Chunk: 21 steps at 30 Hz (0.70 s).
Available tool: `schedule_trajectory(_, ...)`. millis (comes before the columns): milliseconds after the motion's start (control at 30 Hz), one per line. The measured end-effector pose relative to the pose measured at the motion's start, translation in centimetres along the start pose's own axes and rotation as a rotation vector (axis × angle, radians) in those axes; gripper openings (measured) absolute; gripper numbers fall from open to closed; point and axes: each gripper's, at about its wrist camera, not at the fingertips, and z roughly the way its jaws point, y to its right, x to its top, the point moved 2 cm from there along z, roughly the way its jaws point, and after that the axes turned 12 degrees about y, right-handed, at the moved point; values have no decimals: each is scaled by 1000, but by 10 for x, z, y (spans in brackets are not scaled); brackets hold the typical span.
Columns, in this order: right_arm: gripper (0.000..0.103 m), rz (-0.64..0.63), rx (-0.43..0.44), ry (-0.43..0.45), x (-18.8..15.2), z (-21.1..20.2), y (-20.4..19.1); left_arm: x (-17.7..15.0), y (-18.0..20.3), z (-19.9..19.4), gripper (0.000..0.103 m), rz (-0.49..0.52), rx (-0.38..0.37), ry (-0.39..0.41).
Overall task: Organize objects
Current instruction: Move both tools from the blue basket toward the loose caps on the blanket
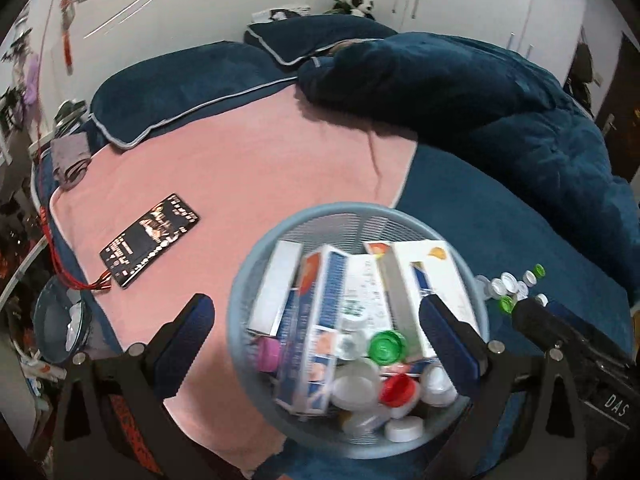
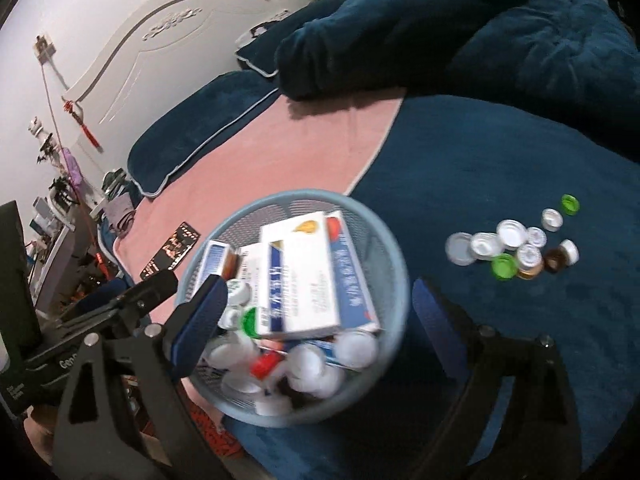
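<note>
On blue bedspread: one mesh basket [image 2: 384,240] (boxes, caps inside), two green caps [image 2: 503,267] beside; both tools [image 1: 316,332] [image 2: 316,312] agape

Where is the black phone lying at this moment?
In the left wrist view, the black phone lies flat on the pink blanket, to the left of the blue mesh basket.
</note>
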Motion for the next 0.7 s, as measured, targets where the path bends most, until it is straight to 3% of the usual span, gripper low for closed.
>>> schedule_trajectory(200,96,13,-73,14,-5,-18,49,-3,43,-3,102,65,-69,6)
schedule_trajectory(467,97,79,-278,-19,-16,-37,154,-15,117,1,102,178,-190,-18)
schedule_trajectory(700,97,106,-367,-59,-34,-10,214,-20,163,18,102,208,-244,-38)
